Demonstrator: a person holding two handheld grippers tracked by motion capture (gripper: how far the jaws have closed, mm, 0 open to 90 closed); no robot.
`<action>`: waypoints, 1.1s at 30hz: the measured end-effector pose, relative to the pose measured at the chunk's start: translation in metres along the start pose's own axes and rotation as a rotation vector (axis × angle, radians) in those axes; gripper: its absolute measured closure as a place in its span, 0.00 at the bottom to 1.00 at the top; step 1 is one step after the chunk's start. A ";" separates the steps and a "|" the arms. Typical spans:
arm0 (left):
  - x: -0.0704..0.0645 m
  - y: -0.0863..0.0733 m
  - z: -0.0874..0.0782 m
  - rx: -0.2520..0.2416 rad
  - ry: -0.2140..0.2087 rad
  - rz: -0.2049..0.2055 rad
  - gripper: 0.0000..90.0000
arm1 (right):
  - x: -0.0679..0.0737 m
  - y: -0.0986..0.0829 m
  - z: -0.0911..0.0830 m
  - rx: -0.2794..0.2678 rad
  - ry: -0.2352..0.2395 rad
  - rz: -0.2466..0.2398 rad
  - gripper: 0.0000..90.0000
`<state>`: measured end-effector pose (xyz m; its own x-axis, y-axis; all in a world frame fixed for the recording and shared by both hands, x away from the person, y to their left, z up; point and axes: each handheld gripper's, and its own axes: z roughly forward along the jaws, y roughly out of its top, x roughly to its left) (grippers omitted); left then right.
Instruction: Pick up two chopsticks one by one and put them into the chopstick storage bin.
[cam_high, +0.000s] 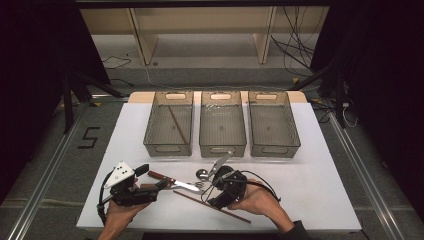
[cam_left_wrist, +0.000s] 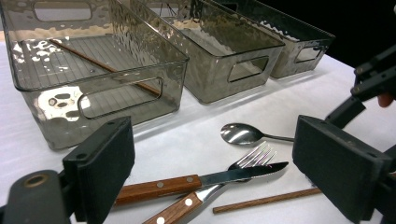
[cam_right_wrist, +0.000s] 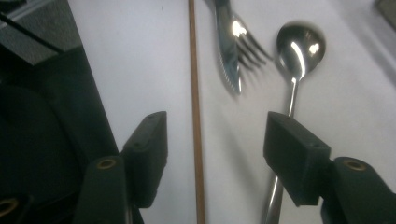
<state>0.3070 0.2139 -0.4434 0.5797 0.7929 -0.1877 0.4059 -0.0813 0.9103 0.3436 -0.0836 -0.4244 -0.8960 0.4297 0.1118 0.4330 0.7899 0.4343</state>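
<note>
Loose cutlery lies on the white table (cam_high: 310, 185) in front of three bins. A wood-handled knife (cam_high: 172, 181) (cam_left_wrist: 201, 179) crosses a fork (cam_high: 196, 186) (cam_left_wrist: 247, 158), with a spoon (cam_high: 201, 174) (cam_left_wrist: 240, 134) just behind. A brown chopstick (cam_high: 220, 207) (cam_left_wrist: 266, 200) lies slantwise at the front. My left gripper (cam_high: 162, 184) (cam_left_wrist: 219, 161) is open, jaws on either side of the knife and fork handles, holding nothing. My right gripper (cam_high: 212, 189) (cam_right_wrist: 215, 149) is open low over the chopstick (cam_right_wrist: 196, 116), which runs between its jaws. The spoon handle (cam_right_wrist: 292, 102) passes by its right jaw.
Three clear grey bins stand side by side at the back: left bin (cam_high: 150, 132) (cam_left_wrist: 28, 88) holding one chopstick (cam_high: 177, 125) (cam_left_wrist: 93, 63), middle bin (cam_high: 222, 142) (cam_left_wrist: 219, 88) and right bin (cam_high: 292, 135) (cam_left_wrist: 299, 60). Bare white table lies to the right.
</note>
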 end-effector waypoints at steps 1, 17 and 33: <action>0.000 0.000 0.000 0.000 0.000 0.000 0.14 | 0.001 -0.001 0.001 0.012 -0.001 -0.003 0.49; 0.000 0.000 0.000 -0.002 0.000 -0.002 0.14 | 0.009 -0.011 0.023 0.184 -0.005 -0.048 0.72; 0.000 0.000 0.000 0.001 -0.005 -0.001 0.14 | 0.015 -0.014 0.033 0.259 -0.073 -0.093 0.85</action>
<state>0.3070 0.2141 -0.4432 0.5824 0.7903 -0.1905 0.4075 -0.0810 0.9096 0.3271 -0.0737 -0.4580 -0.9275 0.3735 0.0137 0.3687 0.9087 0.1959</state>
